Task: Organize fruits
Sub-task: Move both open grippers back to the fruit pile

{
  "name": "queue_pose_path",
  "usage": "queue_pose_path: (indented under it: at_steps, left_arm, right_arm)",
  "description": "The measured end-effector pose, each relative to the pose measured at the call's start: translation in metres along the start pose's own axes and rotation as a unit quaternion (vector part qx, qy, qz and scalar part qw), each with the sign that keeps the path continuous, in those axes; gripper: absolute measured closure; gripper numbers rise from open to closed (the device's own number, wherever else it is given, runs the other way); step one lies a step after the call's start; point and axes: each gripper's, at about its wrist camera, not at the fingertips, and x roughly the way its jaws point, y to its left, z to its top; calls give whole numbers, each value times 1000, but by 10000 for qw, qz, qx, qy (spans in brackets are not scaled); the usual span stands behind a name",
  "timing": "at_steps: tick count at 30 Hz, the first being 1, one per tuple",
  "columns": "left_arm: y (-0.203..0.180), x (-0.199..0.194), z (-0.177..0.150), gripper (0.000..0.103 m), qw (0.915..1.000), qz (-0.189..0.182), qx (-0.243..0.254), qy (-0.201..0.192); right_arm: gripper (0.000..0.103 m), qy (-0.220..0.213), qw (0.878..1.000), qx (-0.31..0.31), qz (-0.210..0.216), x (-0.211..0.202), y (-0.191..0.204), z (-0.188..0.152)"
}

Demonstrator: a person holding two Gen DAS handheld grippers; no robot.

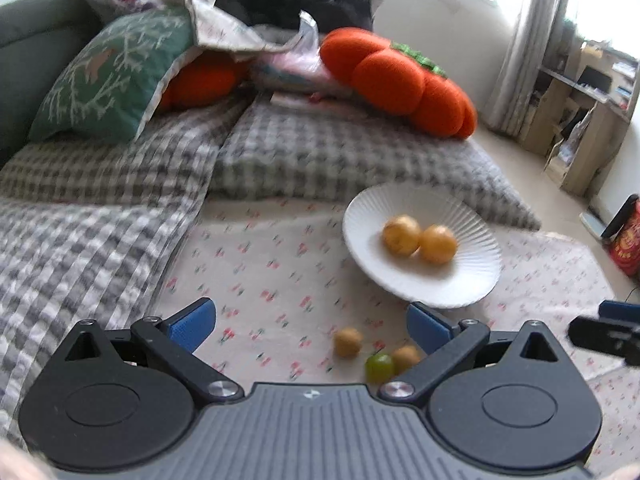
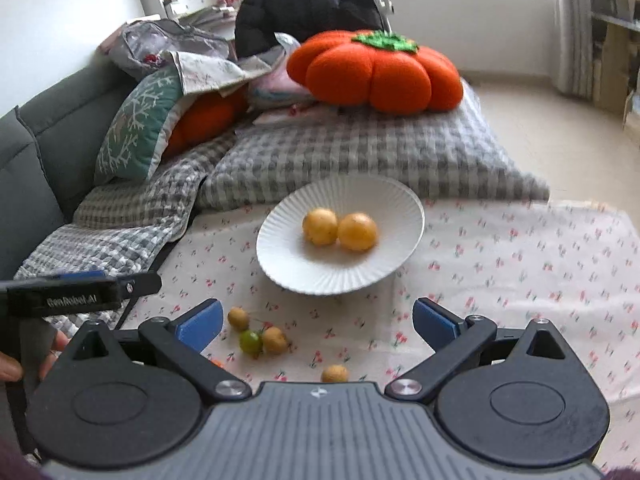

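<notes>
While both grippers (image 1: 311, 322) (image 2: 317, 320) gape empty, plate (image 2: 304, 276) mid-frame holds two oranges (image 2: 320, 226) (image 2: 357, 231) — small fruits (image 2: 274, 340) on cloth (image 2: 520, 264) below.

floral cloth (image 2: 500, 264) right of plate (image 2: 280, 256) bare; checked cushions (image 2: 360, 156) wall behind

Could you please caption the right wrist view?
Open right gripper above loose small fruits; two yellow fruits on white plate.

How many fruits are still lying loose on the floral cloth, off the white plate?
4: three tan fruits and one green fruit, all in front of the white plate. Others may be hidden behind the gripper bodies.
</notes>
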Motion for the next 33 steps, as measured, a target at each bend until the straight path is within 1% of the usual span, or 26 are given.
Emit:
queue_pose_path:
  at_steps: [3, 5, 9, 14, 17, 20, 24, 28, 30, 33]
  left_arm:
    - [9, 5, -9, 7, 9997, 92, -40, 239]
    - [14, 7, -14, 7, 9993, 141, -56, 332]
    - [16, 6, -19, 8, 9992, 136, 48, 360]
    - [6, 7, -23, 8, 9989, -11, 275, 389]
    - [-2, 14, -28, 8, 9975, -148, 417, 558]
    - [-6, 16, -32, 10, 9960, -323, 467, 694]
    - [-4, 18, -32, 11, 9957, -346, 408, 751]
    - [-5, 21, -34, 13, 9946, -499, 285, 866]
    - [-9, 23, -37, 14, 9939, -519, 351, 907]
    - [-17, 27, -41, 15, 9930, -506, 500, 947]
  right_arm:
    - [2, 215, 9997, 61, 107, 4, 2, -3]
    - [3, 359, 9992, 64, 136, 6, 4, -7]
    - [5, 641, 9979, -35, 1, 15, 12, -15]
    - [12, 1133, 9935, 8, -66, 30, 13, -28]
    - [16, 1432, 9894, -10, -249, 41, 11, -36]
    - [21, 1662, 9855, 28, -326, 49, 9, -44]
    - [26, 1800, 9825, -151, -447, 56, 12, -53]
    - [33, 1950, 9794, -230, -478, 66, 16, -58]
    - [37, 1972, 9784, -289, -554, 70, 17, -61]
    - [46, 2049, 9765, -289, -609, 77, 20, -64]
